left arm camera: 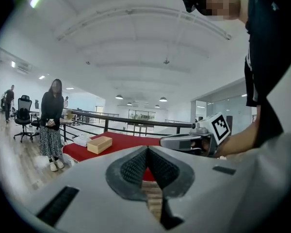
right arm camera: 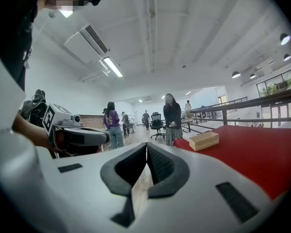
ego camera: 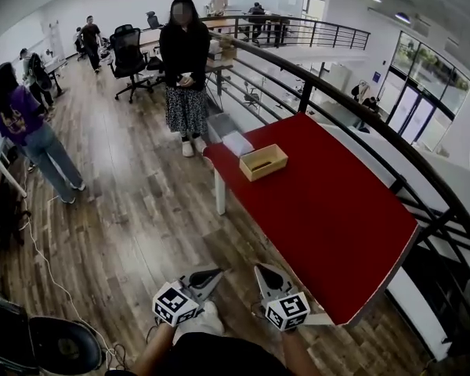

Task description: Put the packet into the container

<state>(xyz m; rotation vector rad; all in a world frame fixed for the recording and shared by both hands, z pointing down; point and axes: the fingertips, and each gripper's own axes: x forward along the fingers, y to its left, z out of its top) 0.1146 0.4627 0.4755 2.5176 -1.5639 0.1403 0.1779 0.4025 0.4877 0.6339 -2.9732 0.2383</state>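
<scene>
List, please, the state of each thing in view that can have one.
Left tool: shut, holding nothing.
Right tool: shut, holding nothing.
Box: open on top, upright on the red table.
Packet: lying on the table beside the box, not inside it.

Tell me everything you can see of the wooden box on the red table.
The box is a small, shallow, rectangular container, open at the top, with thin walls of what looks like pale wood. It sits flat and upright on the red table, near the far end. A white packet lies just behind it; whether they touch cannot be told. Inside, only a dark patch shows, perhaps shadow.
</scene>
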